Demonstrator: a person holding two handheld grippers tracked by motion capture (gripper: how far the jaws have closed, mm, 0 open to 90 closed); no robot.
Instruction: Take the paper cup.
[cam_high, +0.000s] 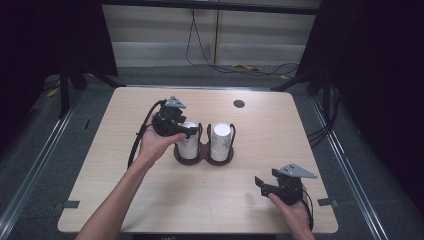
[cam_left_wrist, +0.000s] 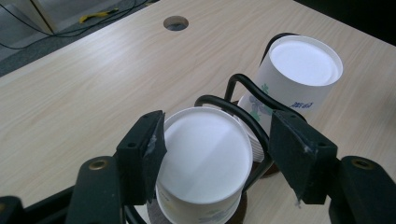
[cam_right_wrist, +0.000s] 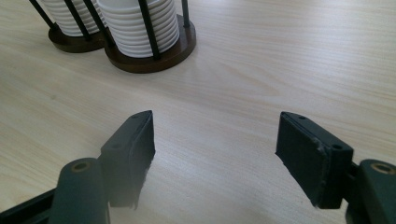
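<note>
Two stacks of upside-down white paper cups stand in a double holder with a dark wood base and black wire uprights, mid-table. My left gripper reaches over the left cup stack from the left. In the left gripper view its jaws straddle the top cup: the left pad sits at the cup's rim, and the right pad stands off it, outside a wire loop. The right cup stack rises just beyond. My right gripper rests near the table's front right, open and holding nothing.
The light wooden table has a round cable hole at the back. In the right gripper view the holder's base lies ahead to the left. Cables and dark stands lie on the floor behind the table.
</note>
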